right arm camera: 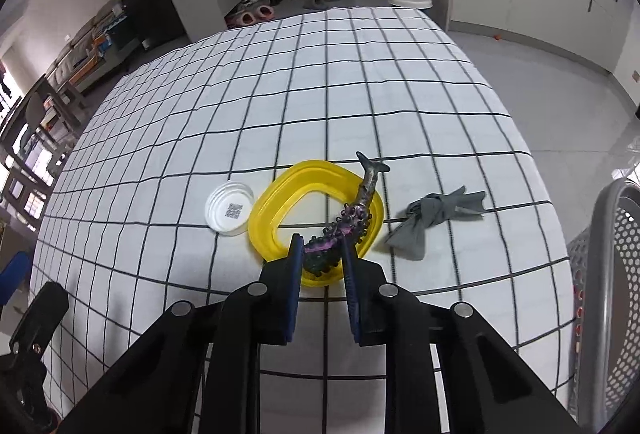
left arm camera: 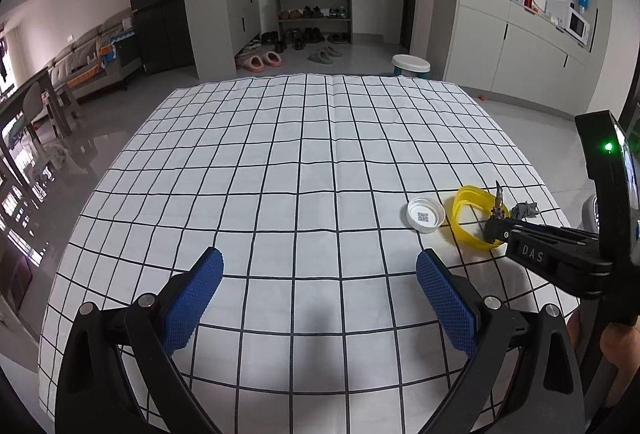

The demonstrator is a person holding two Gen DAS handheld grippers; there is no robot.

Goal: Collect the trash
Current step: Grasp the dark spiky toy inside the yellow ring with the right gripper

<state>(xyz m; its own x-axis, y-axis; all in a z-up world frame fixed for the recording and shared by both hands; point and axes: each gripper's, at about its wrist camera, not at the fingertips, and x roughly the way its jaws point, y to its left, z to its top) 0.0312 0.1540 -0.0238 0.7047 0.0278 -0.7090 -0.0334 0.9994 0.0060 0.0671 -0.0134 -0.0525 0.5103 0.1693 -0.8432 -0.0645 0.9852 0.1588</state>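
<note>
Right wrist: right hand-held gripper (right arm camera: 322, 248) clamps tentacle toy (right arm camera: 352, 218), lower end hidden; left hand-held gripper (left arm camera: 320, 274) wide, empty.

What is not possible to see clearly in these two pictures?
- Grey basket, right wrist view: cut off by the picture edge, contents unseen.
- Code on the white lid: too small to read.
- Toy tentacle: lower end hidden between the right hand-held gripper fingers.
- Grey cloth, left wrist view: partly hidden behind that gripper.
</note>
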